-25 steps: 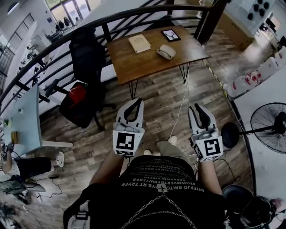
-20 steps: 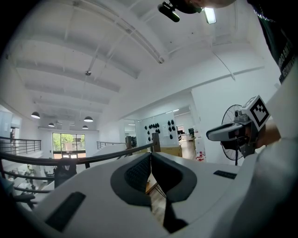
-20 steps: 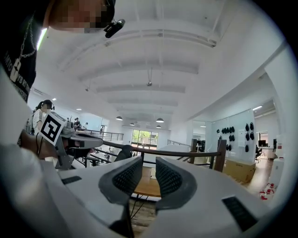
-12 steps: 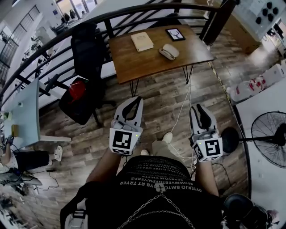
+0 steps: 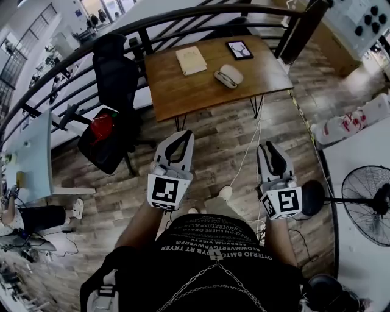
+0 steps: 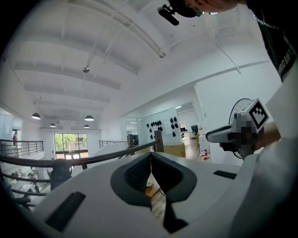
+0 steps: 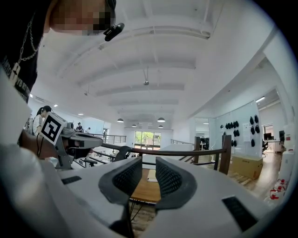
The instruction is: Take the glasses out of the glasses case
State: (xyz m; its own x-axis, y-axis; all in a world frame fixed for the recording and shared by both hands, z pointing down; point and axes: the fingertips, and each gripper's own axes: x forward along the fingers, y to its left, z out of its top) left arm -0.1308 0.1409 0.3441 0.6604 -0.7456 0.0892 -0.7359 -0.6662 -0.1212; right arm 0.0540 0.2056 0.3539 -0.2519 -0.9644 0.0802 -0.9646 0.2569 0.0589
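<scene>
Wood-plank floor (image 5: 219,146) fills most of the head view, with a brown wooden bench (image 5: 183,91) standing on thin dark legs in front of a curved black railing (image 5: 183,18). On the bench, towards its right end, lies the glasses case (image 5: 228,76), pale and rounded. It is too small here to tell whether its lid is up or whether the glasses are inside. Also on the bench, a beige book (image 5: 191,60) sits to the case's left and a dark tablet (image 5: 239,49) just behind the case. A black office chair (image 5: 116,73) stands at the bench's left end.

Both tools are held low near the person's waist, well short of the bench and touching nothing. The left tool (image 5: 186,136) has its jaws closed tip to tip and is empty. The right tool (image 5: 267,148) has its jaws a narrow gap apart, with only the bench showing through the gap.

My judgement is that the task has not really begun: this is the approach, before any contact with the case. The next move calls for getting up to the bench's near edge, steadying the case with one tool and, if the lid is down, lifting it with the other, with the jaws opened first.

As for writing, each tool's cube carries a black-and-white square marker, not words. White lettering runs across the person's black shirt, but upside down from the head view and not reliably readable. The book cover and tablet show nothing legible
</scene>
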